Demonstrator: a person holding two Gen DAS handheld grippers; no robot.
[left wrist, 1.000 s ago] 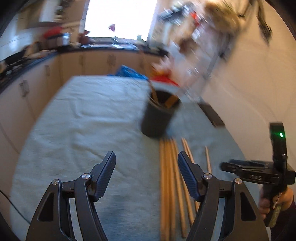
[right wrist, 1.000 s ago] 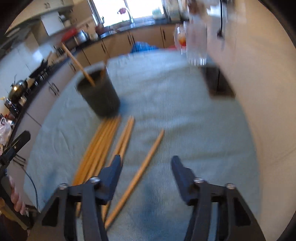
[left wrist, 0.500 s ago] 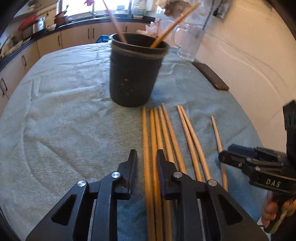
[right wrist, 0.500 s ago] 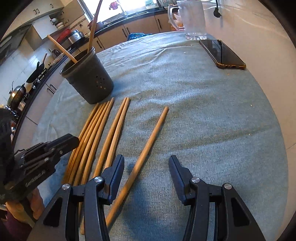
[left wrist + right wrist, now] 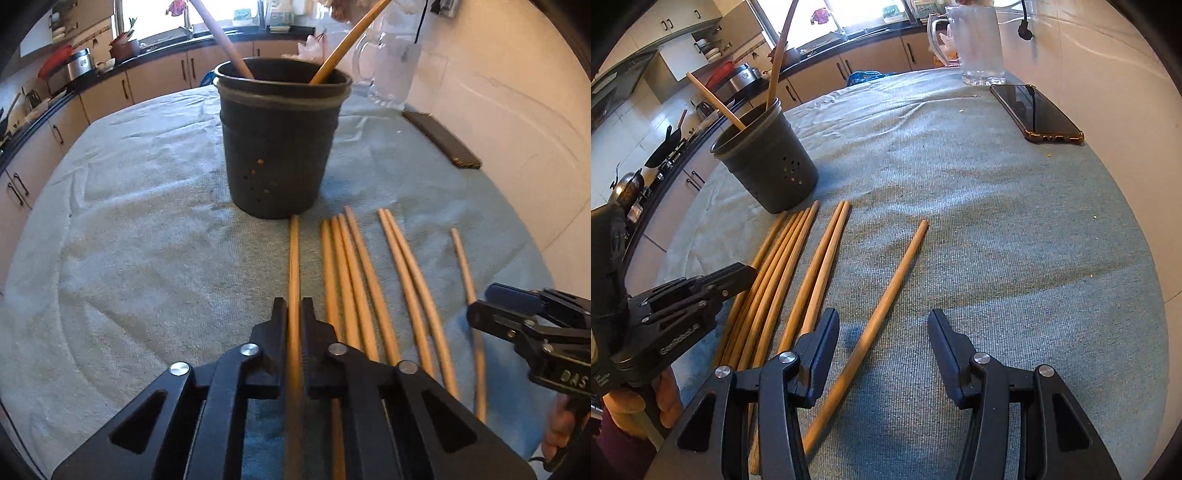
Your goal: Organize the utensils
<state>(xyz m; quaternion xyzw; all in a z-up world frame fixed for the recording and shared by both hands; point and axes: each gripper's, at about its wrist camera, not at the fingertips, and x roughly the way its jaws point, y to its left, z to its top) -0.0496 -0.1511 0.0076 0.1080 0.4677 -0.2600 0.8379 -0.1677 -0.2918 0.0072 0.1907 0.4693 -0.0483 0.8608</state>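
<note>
So your left gripper (image 5: 294, 314) has gone from wide open a second ago, to half closed around the leftmost stick, to pinched tight on that leftmost chopstick (image 5: 294, 258) now. The jaws are nearly together with only the stick's width between them, and it runs straight down the middle of the left wrist view. Its far tip sits just at the foot of the dark holder (image 5: 280, 147), and as far as I can tell the stick is still lying on the towel (image 5: 129, 240), not lifted yet. The holder already has two sticks leaning in it, one pale (image 5: 221, 37) and one yellowish (image 5: 347, 37).

That grab means the next piece is basically ready to go: I'd guess you just need to lift, tip it upright and drop it over the rim. Watch the tip though, since it's right against the holder's base and could nudge it.

Moving right, there's a bundle of four sticks (image 5: 347, 277) touching each other, then a pair (image 5: 402, 277), then one loner (image 5: 465, 280) off by itself.

Your right gripper (image 5: 882, 350) has dropped lower and closer to that loner (image 5: 882, 314), but its jaws are wide apart and holding nothing. The stick passes between the fingers, closer to the left one.

Farther right, a phone (image 5: 1038, 110) and a glass mug (image 5: 979, 40) sit well clear of everything.
</note>
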